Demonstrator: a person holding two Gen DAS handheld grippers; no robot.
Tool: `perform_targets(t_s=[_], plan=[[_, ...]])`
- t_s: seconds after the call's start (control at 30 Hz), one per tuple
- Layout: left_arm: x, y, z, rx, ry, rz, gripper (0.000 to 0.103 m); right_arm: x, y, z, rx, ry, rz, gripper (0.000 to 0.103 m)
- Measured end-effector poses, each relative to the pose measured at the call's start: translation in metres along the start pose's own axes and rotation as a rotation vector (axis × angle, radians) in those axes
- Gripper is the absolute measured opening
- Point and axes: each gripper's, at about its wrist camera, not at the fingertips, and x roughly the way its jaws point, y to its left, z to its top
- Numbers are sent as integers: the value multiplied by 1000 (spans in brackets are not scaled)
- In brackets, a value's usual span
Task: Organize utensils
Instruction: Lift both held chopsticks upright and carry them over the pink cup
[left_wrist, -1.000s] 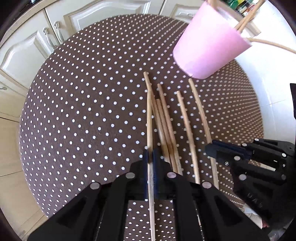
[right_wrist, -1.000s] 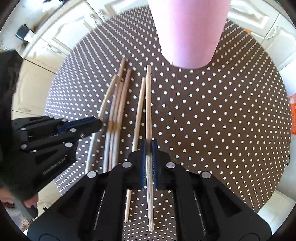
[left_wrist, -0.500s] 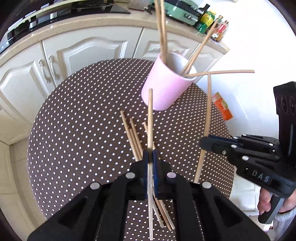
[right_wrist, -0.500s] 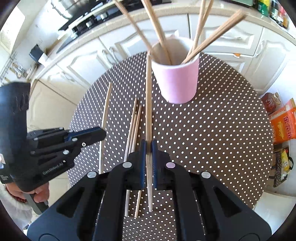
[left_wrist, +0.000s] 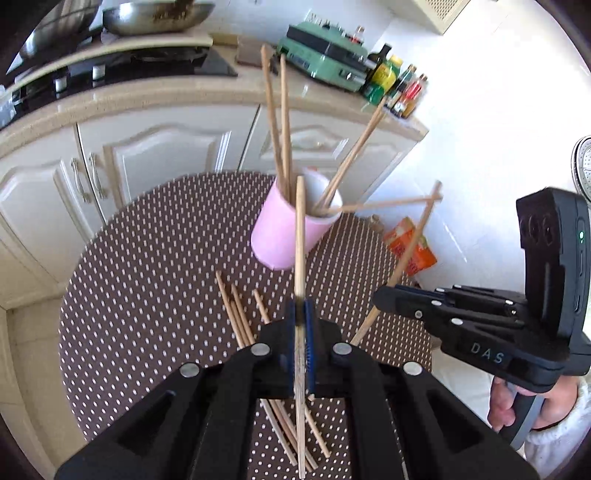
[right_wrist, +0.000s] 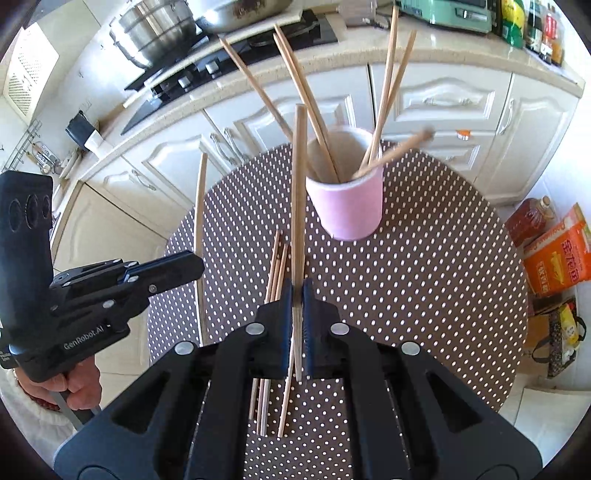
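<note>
Left gripper (left_wrist: 301, 325) clamped chopstick (left_wrist: 300, 236), tip before pink cup (left_wrist: 284, 232). Right gripper (right_wrist: 297, 306) clamped second chopstick (right_wrist: 298, 177), tip left of cup.

The pink cup (right_wrist: 347, 206) stands in the upper middle of the right wrist view, on the far part of the round dotted table (right_wrist: 424, 295). Sticks in the cup (right_wrist: 314, 110) lean out every way like a fan, so the way down into its mouth is crowded. One stick (left_wrist: 388, 203) pokes far out to the right in the left wrist view. Loose sticks (right_wrist: 275, 266) lie in the lower middle, in front of the cup. The right half of the table is bare, and so is the left part. The white cupboards (right_wrist: 443, 99) stand close behind the table.
</note>
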Motion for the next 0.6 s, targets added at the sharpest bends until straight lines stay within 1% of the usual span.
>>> perform_targets(t_s=[0.2, 0.3, 0.43, 0.6], plan=[[-23, -23, 34, 37, -132, 3, 5, -30, 4, 19, -16, -80, 7, 6], [-26, -31, 55, 51, -190, 13, 5, -45, 4, 34, -24, -119, 7, 6], [-32, -47, 87, 82, -288, 29, 5, -62, -1, 54, -32, -168, 7, 6], [-33, -61, 122, 89, -383, 46, 5, -79, -11, 86, -25, -228, 13, 6]])
